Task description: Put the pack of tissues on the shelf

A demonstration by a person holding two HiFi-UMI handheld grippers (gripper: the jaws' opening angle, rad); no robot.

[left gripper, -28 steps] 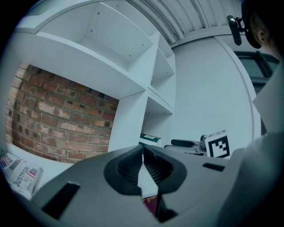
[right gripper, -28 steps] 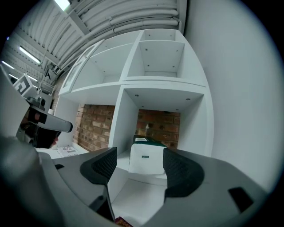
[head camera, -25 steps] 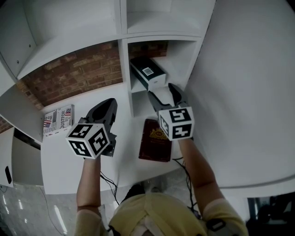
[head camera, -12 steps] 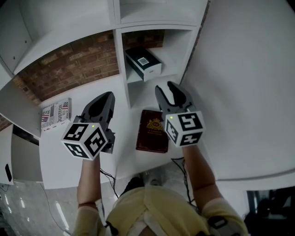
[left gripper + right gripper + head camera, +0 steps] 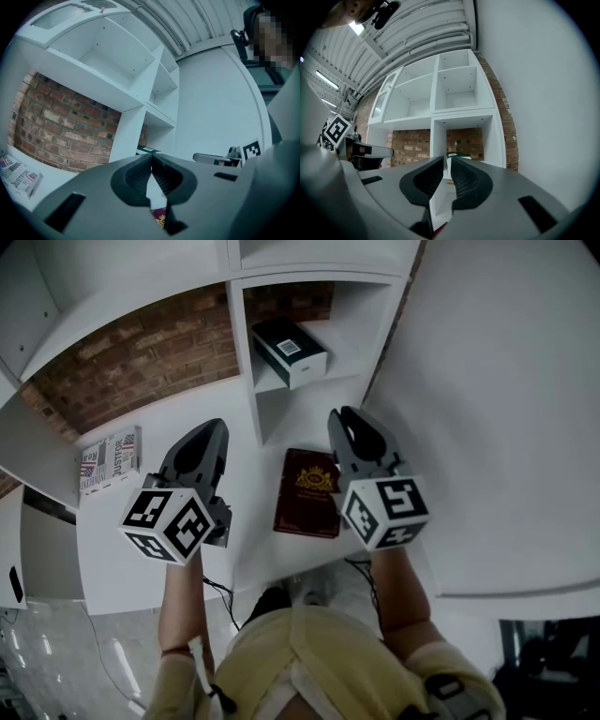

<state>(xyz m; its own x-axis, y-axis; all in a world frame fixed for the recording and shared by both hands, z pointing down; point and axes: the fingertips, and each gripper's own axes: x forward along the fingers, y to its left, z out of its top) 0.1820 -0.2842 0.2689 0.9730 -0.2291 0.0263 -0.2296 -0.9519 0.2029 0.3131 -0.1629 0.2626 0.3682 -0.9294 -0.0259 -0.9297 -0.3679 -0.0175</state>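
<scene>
Looks done w/ the placing. Has pulled the rt gripper (image 5: 346, 420) back out of the shelf (image 5: 242, 362) over the last sec. Then: right at the cubby mouth, jaws wide, next to the pack (image 5: 289, 351). Now: well short of it, over the desk (image 5: 253, 521), just rt of the red book (image 5: 307, 491). Has just been closing those jaws too. Nearly together at this pt, thin slit left, nothing in the slit but a view of the cubby beyond.

Holds the lt gripper (image 5: 211, 427) over the desk lt of the book, much as a sec ago. Jaws tip to tip, empty.

Leaves the pack lying flat on the board of the lower rt cubby, white end toward the room, touching neither gripper. Same spot in the cubby as half a sec ago, so no sign of sliding after the let-go. Front end close to the board's front edge; cannot tell re any overhang.

Meaning for the task: release over, retreat under way, goal prob. met w/ the pack resting on the shelf unaided. Nothing left, imo, beyond backing both grippers off. Worth keeping the rt one clear of the book on the way. No call to touch the mag (image 5: 111, 458) at far lt of the desk.
</scene>
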